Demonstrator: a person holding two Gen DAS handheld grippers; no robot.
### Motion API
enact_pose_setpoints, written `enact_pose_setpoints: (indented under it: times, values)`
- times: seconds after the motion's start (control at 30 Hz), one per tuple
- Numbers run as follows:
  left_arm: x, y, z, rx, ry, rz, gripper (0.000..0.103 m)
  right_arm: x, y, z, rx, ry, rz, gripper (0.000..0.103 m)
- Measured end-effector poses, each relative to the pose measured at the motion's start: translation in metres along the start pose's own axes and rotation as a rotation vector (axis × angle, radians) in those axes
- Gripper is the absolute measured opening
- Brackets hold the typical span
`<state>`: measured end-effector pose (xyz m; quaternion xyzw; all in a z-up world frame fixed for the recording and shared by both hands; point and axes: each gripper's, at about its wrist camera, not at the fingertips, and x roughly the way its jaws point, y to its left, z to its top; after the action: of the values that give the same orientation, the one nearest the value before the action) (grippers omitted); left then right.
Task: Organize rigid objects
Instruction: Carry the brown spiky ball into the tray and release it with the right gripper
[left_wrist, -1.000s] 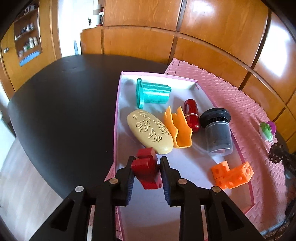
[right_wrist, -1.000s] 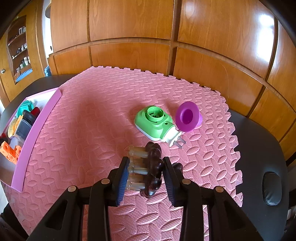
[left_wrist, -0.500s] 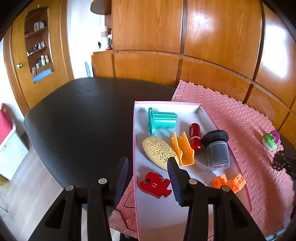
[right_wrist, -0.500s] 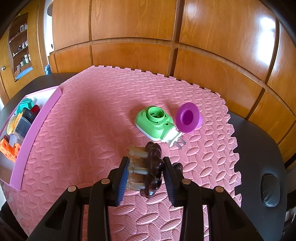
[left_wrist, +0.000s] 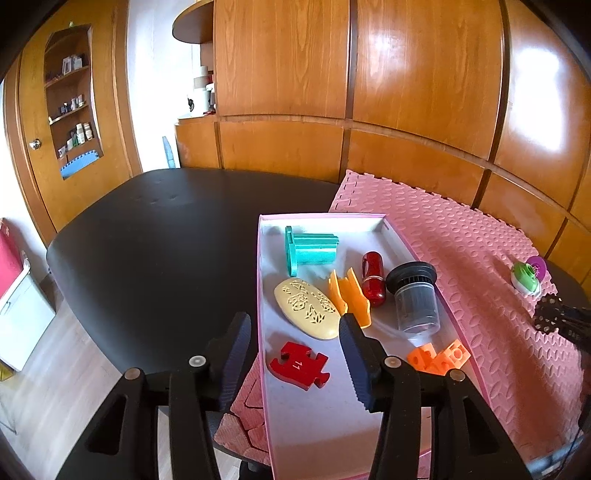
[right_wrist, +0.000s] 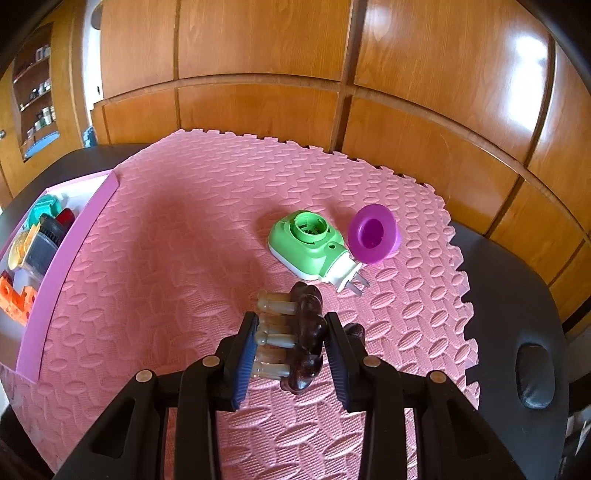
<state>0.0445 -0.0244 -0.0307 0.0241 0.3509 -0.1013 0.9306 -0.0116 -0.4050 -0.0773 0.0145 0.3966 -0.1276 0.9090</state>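
A: How is the red puzzle piece (left_wrist: 298, 365) laid?
B: Flat in the pink tray (left_wrist: 263, 295), long axis crosswise, below the opening, empty left gripper (left_wrist: 293, 332). Seven pieces are counted in the tray.
A: And the right gripper (right_wrist: 290, 345)?
B: One brown massager (right_wrist: 303, 338) is clamped, pegs pointing left, over the pink mat (right_wrist: 166, 258).

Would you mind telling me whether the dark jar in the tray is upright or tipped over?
Upside down: the jar stands on its clear base's opposite end, black cap uppermost? Cannot tell which end is its top.
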Motion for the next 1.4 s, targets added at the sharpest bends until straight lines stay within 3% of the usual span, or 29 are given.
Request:
enact_pose_setpoints:
  times: [0.3, 0.83, 0.97, 1.13, 1.4]
  values:
    - [0.001, 0.009, -0.003, -0.023, 0.003, 0.005, 0.051, -0.037, 0.033, 0.025, 0.031, -0.088, 0.133, 0.035]
    - [0.005, 0.034, -0.01, -0.084, 0.011, 0.043, 0.051, -0.101, 0.165, 0.058, -0.131, -0.237, 0.458, 0.035]
    - [0.003, 0.053, -0.008, -0.129, -0.001, 0.078, 0.051, -0.104, 0.205, 0.055, -0.217, -0.219, 0.534, 0.035]
    - [0.003, 0.076, -0.009, -0.176, -0.004, 0.12, 0.051, -0.088, 0.252, 0.035, -0.334, -0.135, 0.578, 0.035]
    - [0.012, 0.081, -0.016, -0.184, 0.027, 0.111, 0.051, -0.028, 0.288, 0.015, -0.439, 0.011, 0.464, 0.035]
